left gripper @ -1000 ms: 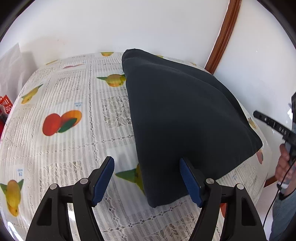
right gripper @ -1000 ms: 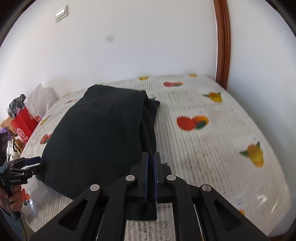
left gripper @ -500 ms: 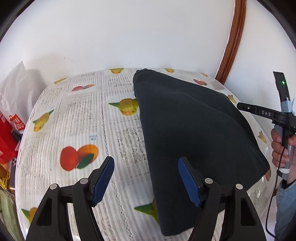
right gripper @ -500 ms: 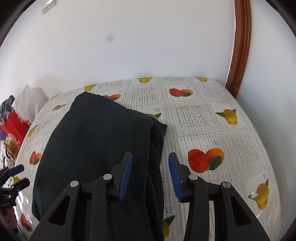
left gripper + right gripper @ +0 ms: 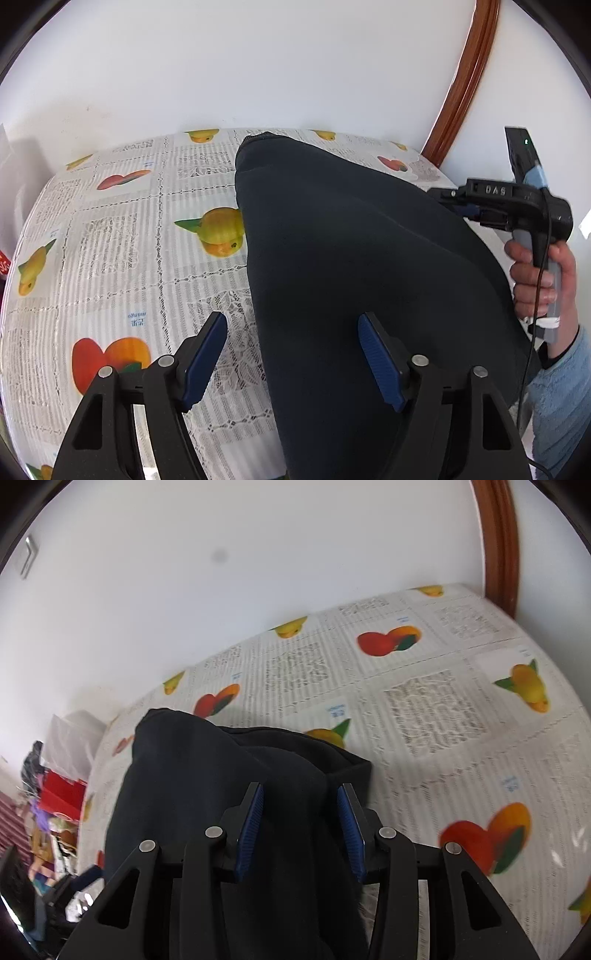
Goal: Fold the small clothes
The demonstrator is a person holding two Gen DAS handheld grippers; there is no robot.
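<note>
A dark navy folded garment (image 5: pixel 354 251) lies flat on the fruit-print tablecloth (image 5: pixel 110 236). It also shows in the right wrist view (image 5: pixel 221 775), with a thicker folded edge on its right side. My left gripper (image 5: pixel 291 354) is open and empty, hovering over the garment's near left edge. My right gripper (image 5: pixel 301 830) is open and empty above the garment's near end. In the left wrist view the right gripper (image 5: pixel 458 203) reaches in at the garment's far right edge, held by a hand (image 5: pixel 535 273).
A white wall stands behind the table, with a brown wooden door frame (image 5: pixel 461 85) at the right. A red bag (image 5: pixel 62 797) and white plastic bag (image 5: pixel 74 734) sit beside the table's left end among clutter.
My right gripper opened from shut and let go of the garment, then moved forward over it. My left gripper rose and advanced along the garment's left edge, staying open.
</note>
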